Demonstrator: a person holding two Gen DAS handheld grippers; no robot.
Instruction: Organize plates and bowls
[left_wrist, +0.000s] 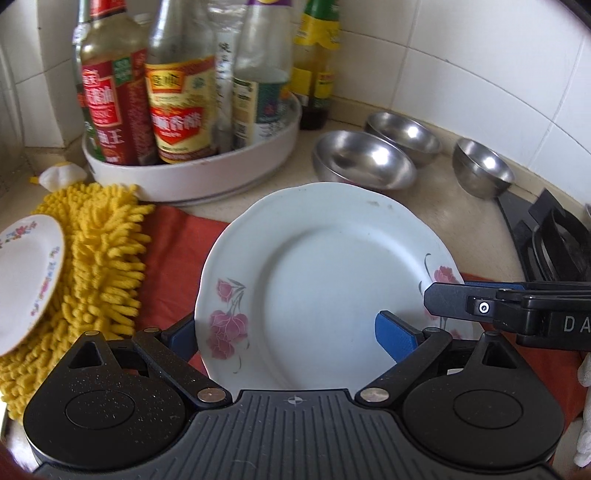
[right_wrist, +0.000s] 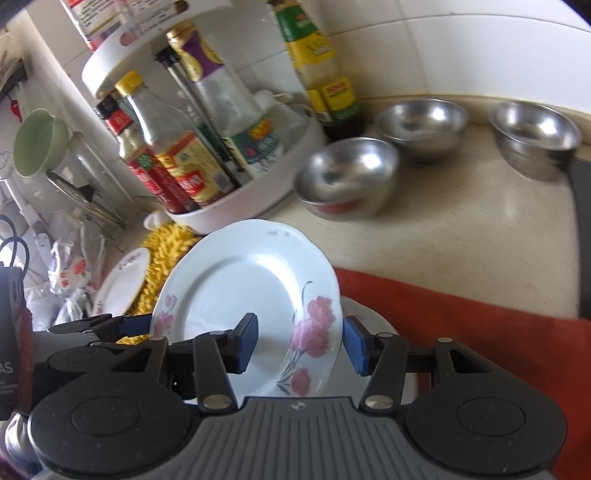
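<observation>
between both tongs (right_wrist: 300, 343), the flowered plate (right_wrist: 236, 291), rim straddled.

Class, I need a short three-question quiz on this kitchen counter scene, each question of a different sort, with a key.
1. How many round stainless-steel bowls stand on the beige counter?
2. True or false: the small white plate with a floral rim lies partly on the shaggy yellow cloth.
3. Where do the glass sauce bottles stand? A: in the round white tray. B: in a steel bowl. C: on the small plate.

Key: 1. Three. 2. True. 3. A.
</observation>
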